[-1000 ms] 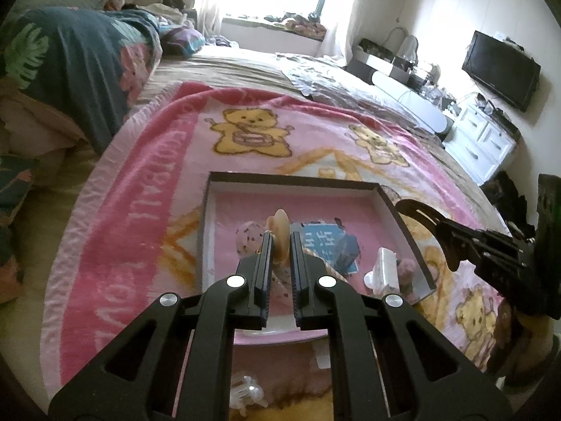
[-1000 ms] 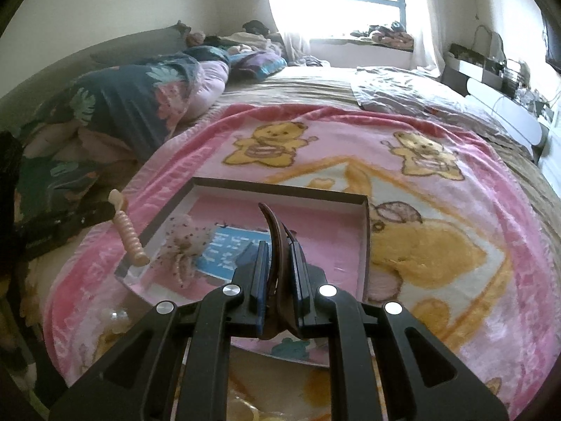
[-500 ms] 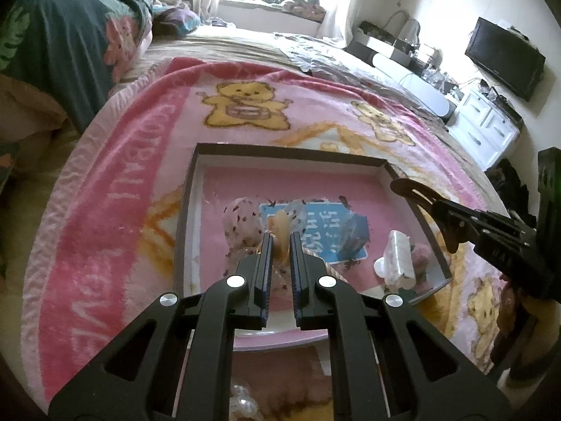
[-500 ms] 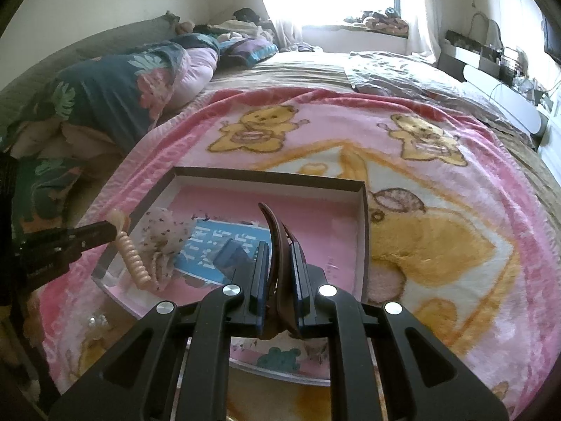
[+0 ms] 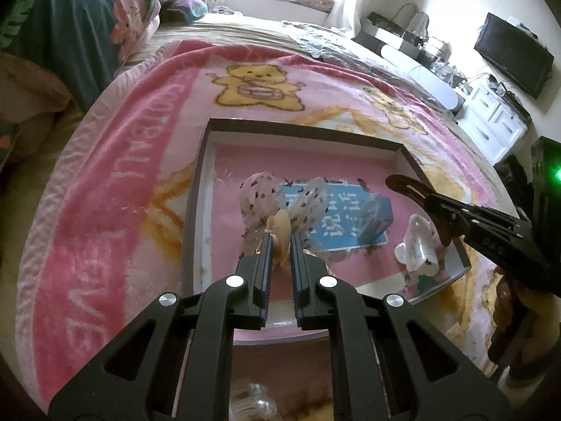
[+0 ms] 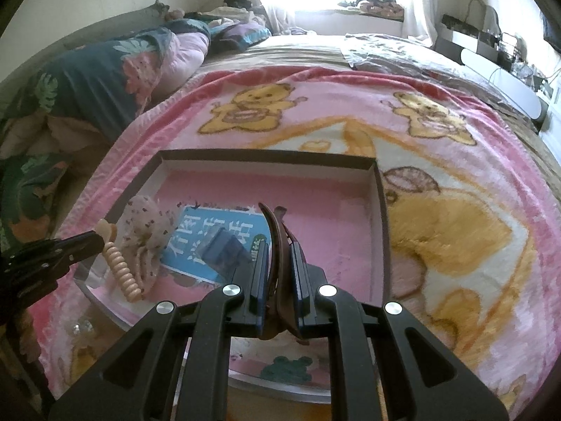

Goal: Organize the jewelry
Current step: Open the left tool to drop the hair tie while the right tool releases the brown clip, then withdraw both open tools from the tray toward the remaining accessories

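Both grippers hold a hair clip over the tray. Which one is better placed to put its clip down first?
Probably the left gripper: its beige clip hangs low over the tray, beside the dotted bow. The right gripper holds the brown clip higher, nearer the rim.

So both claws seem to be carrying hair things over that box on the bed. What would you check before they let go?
1. Left gripper clamped on the beige spiral hair tie: ok.
2. Right gripper clamped on the brown hair clip: ok.
3. Both pieces over the box, not the blanket: ok.
4. Bare pink floor free below the clip: ok, on the box's right side.
5. Hair tie clear of the spotted fabric bow: cannot tell.
6. Pieces already resting on the box floor: cannot tell.
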{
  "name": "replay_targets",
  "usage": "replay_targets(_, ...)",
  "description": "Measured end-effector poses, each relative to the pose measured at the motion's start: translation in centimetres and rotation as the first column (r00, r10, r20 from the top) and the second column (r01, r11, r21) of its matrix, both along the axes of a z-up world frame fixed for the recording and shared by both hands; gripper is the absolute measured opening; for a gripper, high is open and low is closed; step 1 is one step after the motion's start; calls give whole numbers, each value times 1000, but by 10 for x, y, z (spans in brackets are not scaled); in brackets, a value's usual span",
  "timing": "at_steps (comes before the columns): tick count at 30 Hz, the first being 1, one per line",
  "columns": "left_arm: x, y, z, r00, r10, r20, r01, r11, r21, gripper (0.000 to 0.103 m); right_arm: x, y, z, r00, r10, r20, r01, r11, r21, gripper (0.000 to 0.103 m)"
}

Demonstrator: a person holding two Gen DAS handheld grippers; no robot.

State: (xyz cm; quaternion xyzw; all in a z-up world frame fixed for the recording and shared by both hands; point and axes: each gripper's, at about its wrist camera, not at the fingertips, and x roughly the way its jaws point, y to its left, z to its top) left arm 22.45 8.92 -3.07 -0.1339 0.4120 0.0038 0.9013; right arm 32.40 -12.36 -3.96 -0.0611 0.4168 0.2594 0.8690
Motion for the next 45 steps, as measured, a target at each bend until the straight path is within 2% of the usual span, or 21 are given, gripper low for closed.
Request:
replay_targets(12,-3,4,-4,1000,12,-11,-12,1000,4,4,-7,13,-6,999,32,-36,-31,999,24,12)
replay_targets(14,-3,4,-4,1000,12,-11,-12,1000,3,5,-9,9,-2,999,24,-37,-22,999,32,20)
replay_targets(16,-4,5,-4,1000,14,-7,-14,1000,3,5,-13,3,2,999,16,-37,-14,998,53,35)
replay_targets(18,-4,5,-1,1000,18,-5,-18,1000,3,5,-20,-5,10,1000,5,-23,-4,998,62,45)
replay_targets(19,-5,6,0,1000,21,-5,-21,1000,1,7,-24,-7,14,1000,4,-12,-4,998,60,53)
replay_targets(20,-7,8,2,1000,25,-2,-25,1000,-6,15,-30,-10,19,1000,5,11,-6,998,56,56)
replay_targets(22,-9,8,7,999,33,3,-33,999,-4,25,-43,-19,32,998,0,60,-3,998,58,70)
replay_targets(25,-17,7,21,998,45,34,-45,999,-3,37,-58,-34,48,995,-9,103,0,997,83,81)
replay_targets(28,-29,4,38,995,55,79,-55,998,0,56,-71,-48,63,990,-10,139,-4,995,102,87)
replay_targets(32,-46,2,60,988,76,133,-75,997,-11,81,-87,-64,79,984,-12,176,-8,993,117,88)
replay_targets(37,-65,0,81,980,89,180,-87,996,-16,92,-107,-79,93,976,-5,217,-20,993,113,88)
replay_targets(45,-94,-5,99,971,103,215,-103,995,-11,92,-136,-101,104,964,1,266,-32,993,111,89)
